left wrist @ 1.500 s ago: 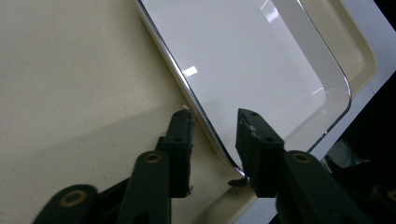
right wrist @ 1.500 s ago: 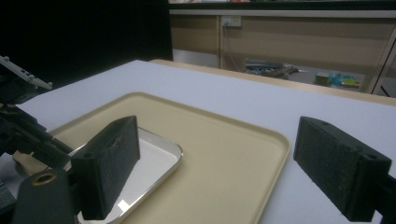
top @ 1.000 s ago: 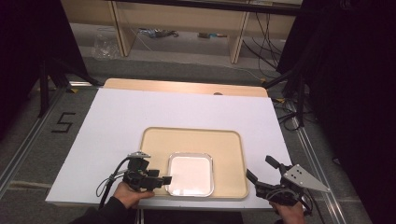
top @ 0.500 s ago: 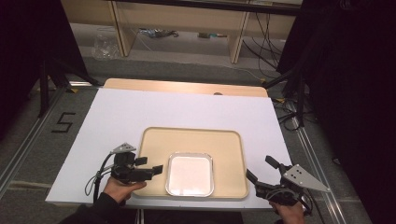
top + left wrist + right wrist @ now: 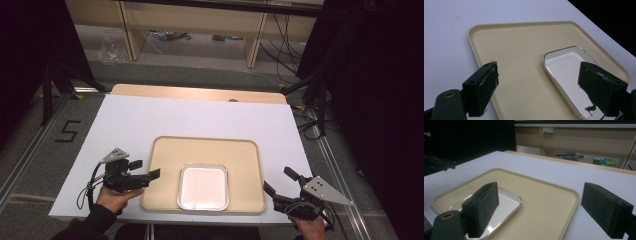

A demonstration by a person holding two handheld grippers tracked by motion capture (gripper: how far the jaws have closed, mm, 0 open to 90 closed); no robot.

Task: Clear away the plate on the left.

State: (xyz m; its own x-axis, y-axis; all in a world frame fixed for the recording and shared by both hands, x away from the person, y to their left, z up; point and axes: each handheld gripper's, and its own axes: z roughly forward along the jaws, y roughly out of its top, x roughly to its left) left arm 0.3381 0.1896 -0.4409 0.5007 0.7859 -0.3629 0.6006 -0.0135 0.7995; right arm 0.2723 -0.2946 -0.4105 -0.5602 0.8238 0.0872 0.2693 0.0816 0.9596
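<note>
A beige tray [image 5: 235, 155] lies near the front of the white table, with a shiny square metal dish [image 5: 204, 186] in its front half. My left gripper [image 5: 146, 169] is open at the tray's left edge, with nothing between its jaws. In the left gripper view the tray [image 5: 524, 45] and the dish [image 5: 569, 67] lie ahead of the left gripper [image 5: 546, 86]. My right gripper [image 5: 280, 181] is open at the tray's front right corner, also holding nothing. The right gripper view looks across the tray [image 5: 541, 195] and the dish [image 5: 504, 202] between the jaws of the right gripper [image 5: 544, 210].
The white table top [image 5: 175, 117] stretches bare behind and beside the tray, with a wooden strip [image 5: 200, 93] along its far edge. Wooden shelving [image 5: 200, 20] and cables [image 5: 280, 45] sit on the floor beyond. Dark curtains [image 5: 380, 75] flank both sides.
My left gripper has drawn back leftward off the dish, from over the tray to the tray's left edge. The right gripper has stayed in place.
</note>
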